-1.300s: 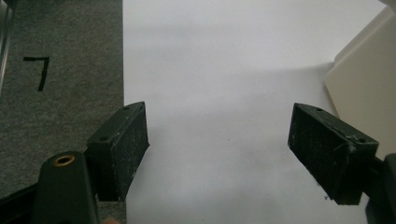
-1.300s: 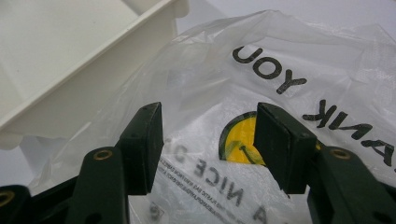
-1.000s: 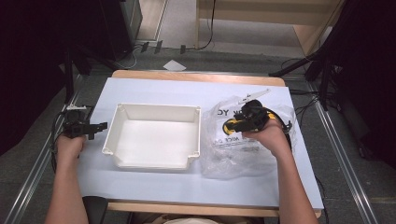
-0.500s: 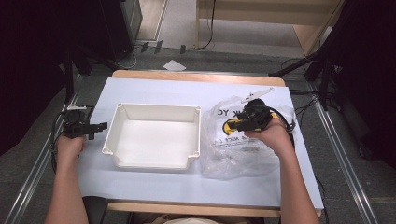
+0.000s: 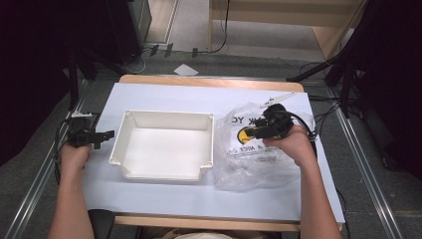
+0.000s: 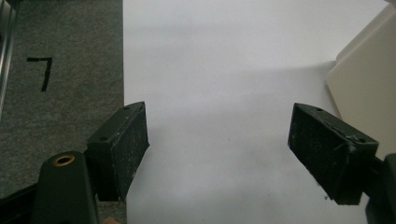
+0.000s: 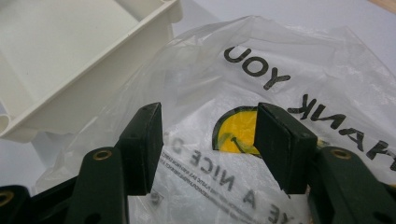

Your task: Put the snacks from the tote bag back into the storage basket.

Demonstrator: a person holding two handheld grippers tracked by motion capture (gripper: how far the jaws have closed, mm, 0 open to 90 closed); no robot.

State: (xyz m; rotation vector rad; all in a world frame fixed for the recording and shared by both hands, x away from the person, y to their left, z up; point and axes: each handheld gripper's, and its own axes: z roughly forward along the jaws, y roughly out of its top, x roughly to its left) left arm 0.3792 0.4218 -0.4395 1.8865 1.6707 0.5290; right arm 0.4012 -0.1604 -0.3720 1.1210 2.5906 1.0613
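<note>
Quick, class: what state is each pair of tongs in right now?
Left tongs: open, holding nothing, over the bare white table cover.
Right tongs: open, jaws either side of the clear plastic bag, not yet clamped.

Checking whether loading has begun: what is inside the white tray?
The white tray shows a bare floor in the high view; nothing lies in it. The plastic bag lies beside it, its contents unclear.
</note>
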